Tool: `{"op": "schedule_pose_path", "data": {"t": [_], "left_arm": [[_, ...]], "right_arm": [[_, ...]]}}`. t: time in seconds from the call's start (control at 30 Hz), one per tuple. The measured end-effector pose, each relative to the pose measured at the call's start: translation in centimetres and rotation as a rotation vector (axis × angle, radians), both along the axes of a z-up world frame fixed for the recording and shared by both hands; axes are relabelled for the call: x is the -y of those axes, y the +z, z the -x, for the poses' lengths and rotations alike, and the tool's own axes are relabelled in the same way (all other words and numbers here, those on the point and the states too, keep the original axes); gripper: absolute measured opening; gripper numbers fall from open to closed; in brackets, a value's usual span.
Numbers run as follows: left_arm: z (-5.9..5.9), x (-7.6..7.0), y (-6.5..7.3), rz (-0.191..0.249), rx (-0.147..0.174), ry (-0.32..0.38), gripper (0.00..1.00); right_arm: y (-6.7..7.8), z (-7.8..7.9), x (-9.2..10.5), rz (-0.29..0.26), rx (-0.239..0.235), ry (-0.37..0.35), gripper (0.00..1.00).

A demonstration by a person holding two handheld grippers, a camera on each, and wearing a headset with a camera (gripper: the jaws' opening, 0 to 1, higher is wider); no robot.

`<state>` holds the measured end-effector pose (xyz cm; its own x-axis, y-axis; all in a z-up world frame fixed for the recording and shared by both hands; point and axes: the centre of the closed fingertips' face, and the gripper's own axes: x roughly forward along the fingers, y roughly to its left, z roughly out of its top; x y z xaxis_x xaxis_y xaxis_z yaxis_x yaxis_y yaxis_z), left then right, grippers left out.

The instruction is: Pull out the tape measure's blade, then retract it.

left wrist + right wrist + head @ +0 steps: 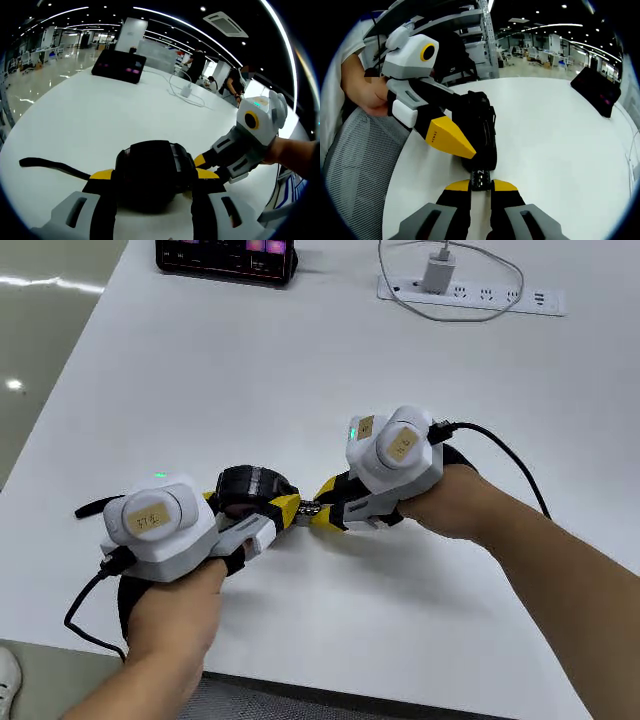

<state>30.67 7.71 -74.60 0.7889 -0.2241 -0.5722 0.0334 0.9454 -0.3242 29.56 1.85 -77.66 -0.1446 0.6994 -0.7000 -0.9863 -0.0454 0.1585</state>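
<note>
A black tape measure (255, 488) sits on the white table (250, 370), and my left gripper (252, 506) is shut on its body. In the left gripper view the case (152, 172) is clamped between the yellow-tipped jaws of the left gripper (155, 176), and its black wrist strap (47, 166) trails off to the left. My right gripper (322, 511) meets it from the right, shut on the blade's end. In the right gripper view a short piece of blade (480, 176) runs from the case (481, 132) into the right gripper (480, 186).
A white power strip (470, 295) with a charger and looped cable lies at the far right of the table. A dark device with a lit screen (225, 258) stands at the far edge. The table's near edge runs just behind my hands. A mesh chair (355, 165) is beside it.
</note>
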Motion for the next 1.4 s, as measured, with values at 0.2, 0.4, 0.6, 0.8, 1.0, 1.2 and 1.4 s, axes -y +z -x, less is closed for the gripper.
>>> {"op": "schedule_pose_path", "data": {"t": [0.2,0.4,0.6,0.8,1.0,1.2,1.4], "left_arm": [[-0.08,-0.09,-0.16,-0.004,-0.001,-0.002,0.55],[-0.12,-0.10,-0.18,-0.006,-0.001,-0.003,0.55],[-0.20,-0.08,-0.24,-0.008,0.000,-0.004,0.55],[-0.24,-0.10,-0.30,-0.007,-0.001,-0.003,0.55],[-0.25,-0.10,-0.34,-0.008,-0.001,-0.003,0.55],[-0.25,-0.11,-0.33,-0.004,0.002,0.000,0.56],[-0.10,0.10,-0.17,-0.013,0.009,-0.004,0.57]], "right_arm": [[-0.07,0.00,-0.49,-0.003,-0.003,0.000,0.11],[-0.12,0.02,-0.69,-0.006,-0.005,-0.001,0.11],[-0.12,0.04,-0.89,-0.011,-0.008,-0.005,0.11],[-0.13,0.03,-0.89,-0.012,-0.006,-0.008,0.11],[-0.12,0.06,-0.88,-0.016,-0.006,-0.017,0.12],[-0.13,0.10,-0.93,-0.012,0.006,-0.010,0.12],[-0.03,0.03,-1.04,-0.016,0.008,-0.016,0.18]]}}
